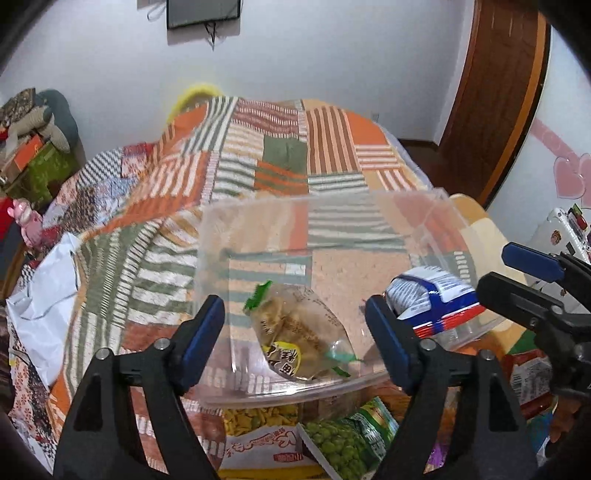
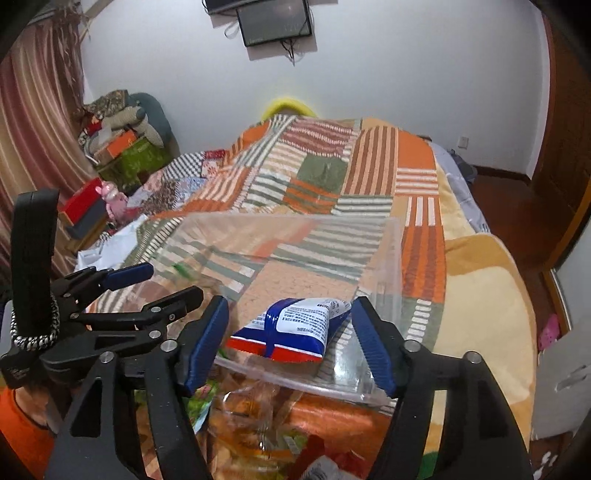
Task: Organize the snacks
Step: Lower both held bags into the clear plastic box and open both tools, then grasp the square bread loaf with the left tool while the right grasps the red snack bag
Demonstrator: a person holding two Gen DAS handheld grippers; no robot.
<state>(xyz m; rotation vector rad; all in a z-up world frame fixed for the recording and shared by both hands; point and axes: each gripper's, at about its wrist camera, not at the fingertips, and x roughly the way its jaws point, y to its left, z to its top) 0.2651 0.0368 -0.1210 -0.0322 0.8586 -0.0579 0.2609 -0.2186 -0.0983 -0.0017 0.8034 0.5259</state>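
- Right wrist view: blue-white snack packet [image 2: 295, 330] lies at frame centre, inside clear bin [image 2: 391, 258], near its front wall.
- Right gripper [image 2: 290, 341] spread wide, released; left gripper [image 1: 295, 343] likewise, empty.
- Step: depositing snacks; next, fetch green pea packet [image 1: 343, 439] below.

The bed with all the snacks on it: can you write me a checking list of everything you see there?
Surface: patchwork blanket covering the bed.
Job's things: clear plastic bin on the blanket; a clear snack packet with a yellow label and a blue and white packet lie inside it.
Clutter: loose snack bags in front of the bin, including green peas; a white bag at the blanket's left edge.
Grippers: left tool and right tool both open, holding nothing, over the bin's near side.
Cables: wires dangling under the wall screen.
Surroundings: stacked boxes by the curtain, wooden door.
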